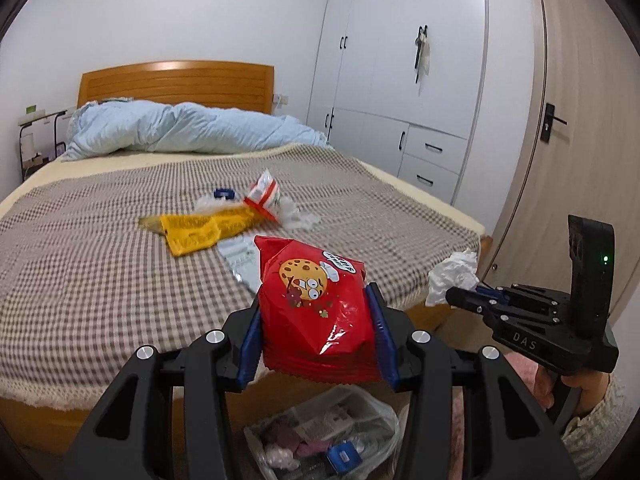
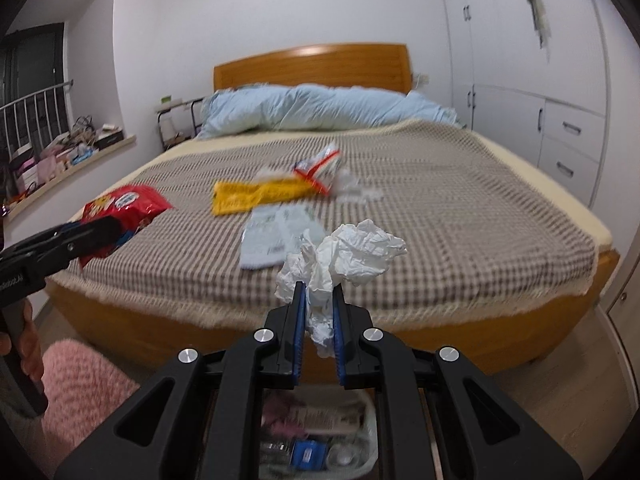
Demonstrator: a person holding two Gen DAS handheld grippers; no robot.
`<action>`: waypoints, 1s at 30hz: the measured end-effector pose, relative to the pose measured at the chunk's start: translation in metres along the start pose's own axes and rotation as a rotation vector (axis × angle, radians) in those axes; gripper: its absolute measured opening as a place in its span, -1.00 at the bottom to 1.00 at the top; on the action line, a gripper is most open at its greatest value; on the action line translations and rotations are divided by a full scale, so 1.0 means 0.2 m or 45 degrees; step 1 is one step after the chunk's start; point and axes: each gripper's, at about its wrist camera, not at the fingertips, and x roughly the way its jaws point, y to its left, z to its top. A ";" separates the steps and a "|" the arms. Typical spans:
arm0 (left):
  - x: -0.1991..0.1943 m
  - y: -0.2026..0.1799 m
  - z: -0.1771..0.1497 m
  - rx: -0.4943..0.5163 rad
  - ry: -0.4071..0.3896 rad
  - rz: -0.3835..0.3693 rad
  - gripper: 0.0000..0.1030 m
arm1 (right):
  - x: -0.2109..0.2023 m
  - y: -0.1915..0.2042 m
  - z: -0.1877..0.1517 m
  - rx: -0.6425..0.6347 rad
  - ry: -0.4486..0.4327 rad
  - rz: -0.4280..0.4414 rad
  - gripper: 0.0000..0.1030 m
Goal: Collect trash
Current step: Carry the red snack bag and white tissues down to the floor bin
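A red snack bag point(image 1: 316, 304) stood upright between the half-spread jaws of the left gripper point(image 1: 316, 320); the right gripper point(image 2: 319, 316), jaws narrow, pinched a crumpled tissue point(image 2: 344, 256); a lined bin point(image 2: 360, 424) sat on the floor directly below both sets of jaws, at the foot of the bed point(image 2: 480, 216); a drop looked imminent.

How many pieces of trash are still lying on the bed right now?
About 4, mid-bed: a yellow wrapper, a red-and-white packet, a pale flat packet, and clear crumpled plastic. A small blue item behind them shows in the left view only; blur may hide more.
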 end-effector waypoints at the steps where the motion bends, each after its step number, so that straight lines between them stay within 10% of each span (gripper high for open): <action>1: 0.00 0.00 -0.02 -0.004 0.008 -0.003 -0.13 | 0.01 0.01 -0.03 -0.001 0.019 0.005 -0.75; 30: 0.36 0.02 -0.66 -0.002 0.313 0.040 -0.13 | 0.40 0.07 -0.56 0.004 0.443 0.004 -0.75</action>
